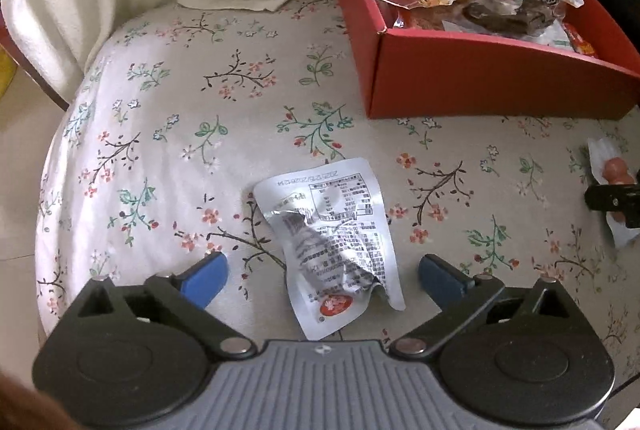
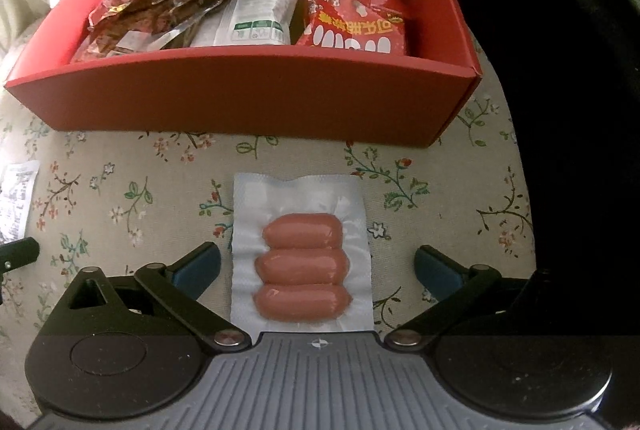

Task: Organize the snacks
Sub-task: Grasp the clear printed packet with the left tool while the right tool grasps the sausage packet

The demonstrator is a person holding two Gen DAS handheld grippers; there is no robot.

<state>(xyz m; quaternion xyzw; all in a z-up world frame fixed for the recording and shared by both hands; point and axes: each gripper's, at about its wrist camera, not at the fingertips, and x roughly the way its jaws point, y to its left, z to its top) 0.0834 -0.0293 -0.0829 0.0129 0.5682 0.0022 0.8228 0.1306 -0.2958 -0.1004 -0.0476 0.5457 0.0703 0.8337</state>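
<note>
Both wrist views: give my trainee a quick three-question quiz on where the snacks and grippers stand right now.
1. True or false: the sausage pack already lies in the red box.
2. How many sausages does that pack hold?
3. The white printed packet lies between the fingers of which gripper: A) left gripper, B) right gripper?

Key: 1 false, it lies on the floral cloth in front of the box; 2 three; 3 A.
</note>
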